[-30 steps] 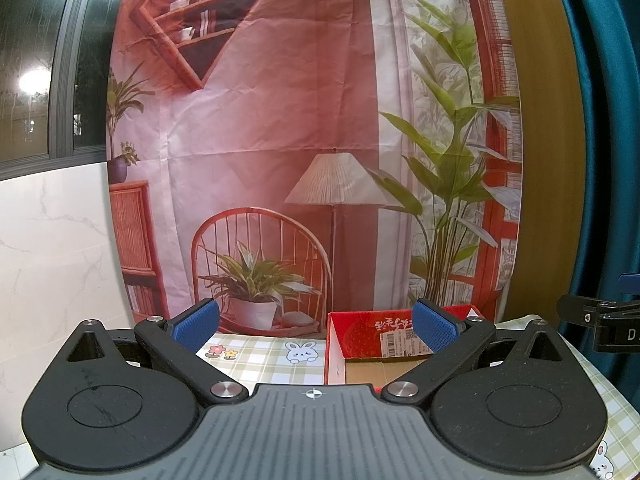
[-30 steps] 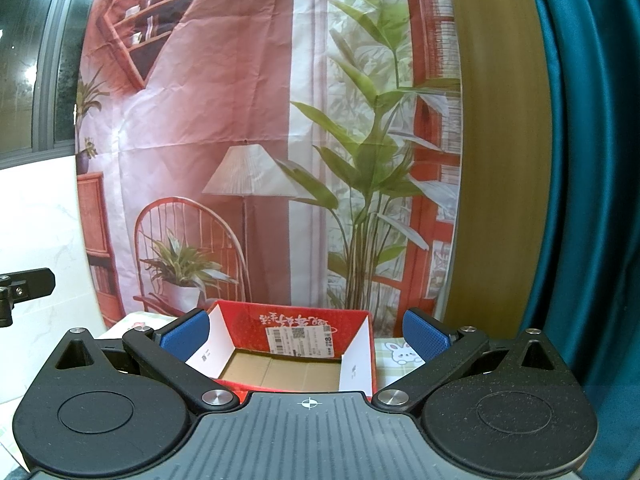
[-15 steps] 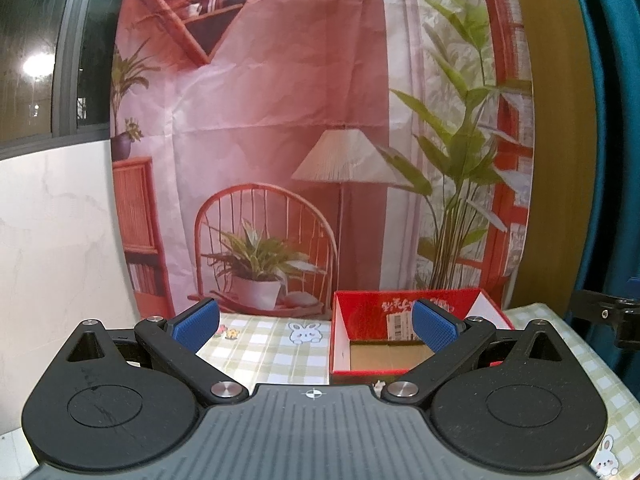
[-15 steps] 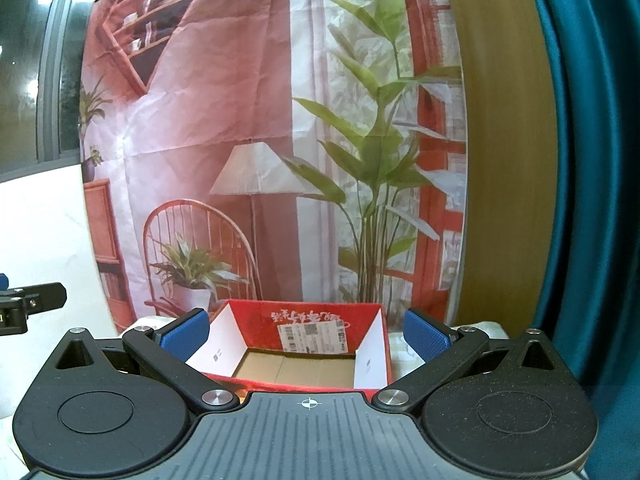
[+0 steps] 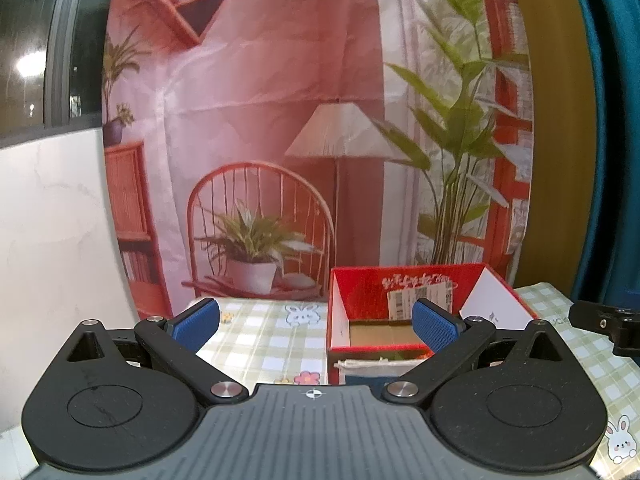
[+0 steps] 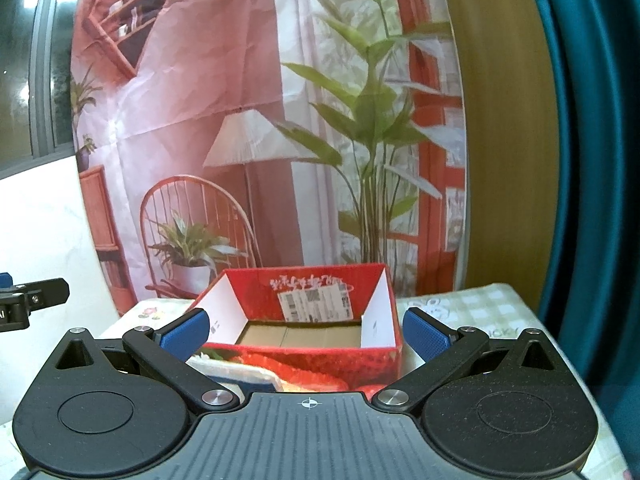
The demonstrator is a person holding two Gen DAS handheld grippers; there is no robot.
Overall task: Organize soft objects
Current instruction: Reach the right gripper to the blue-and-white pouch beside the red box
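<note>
Red box (image 6: 304, 354) ahead; both grippers (image 5: 316, 322) (image 6: 306, 330) level, wide apart.

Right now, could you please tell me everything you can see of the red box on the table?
The box is open-topped cardboard, red outside and on the far inner wall, with white side flaps inside and a bare brown floor. It looks empty. White script and a shipping label sit on the far inner wall. It stands upright on the checked tablecloth, near the printed backdrop. Soft items lie just in front of it; whether they touch it is unclear.
</note>
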